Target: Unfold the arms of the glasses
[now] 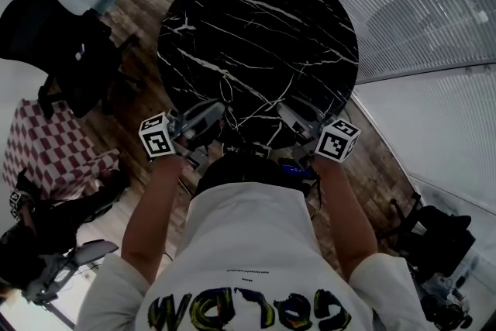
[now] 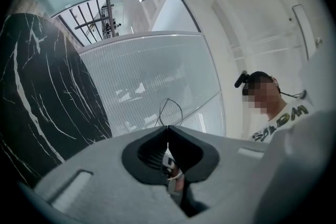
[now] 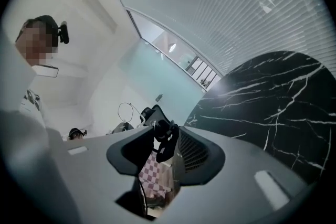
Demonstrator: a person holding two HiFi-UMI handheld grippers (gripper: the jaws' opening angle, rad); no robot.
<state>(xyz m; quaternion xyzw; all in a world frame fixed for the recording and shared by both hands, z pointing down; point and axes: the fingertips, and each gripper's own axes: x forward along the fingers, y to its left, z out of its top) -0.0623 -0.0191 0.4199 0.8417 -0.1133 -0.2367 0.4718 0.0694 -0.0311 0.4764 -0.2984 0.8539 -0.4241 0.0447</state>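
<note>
Wire-framed, seemingly light and easily bent, the glasses hung at the near edge of the marble table, left gripper clenched on them, right gripper released around a dark arm end, probably best pinched gently.

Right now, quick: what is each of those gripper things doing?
Left gripper: closed, fingers pinching the thin wire glasses.
Right gripper: open, a dark part of the glasses between its fingers.
</note>
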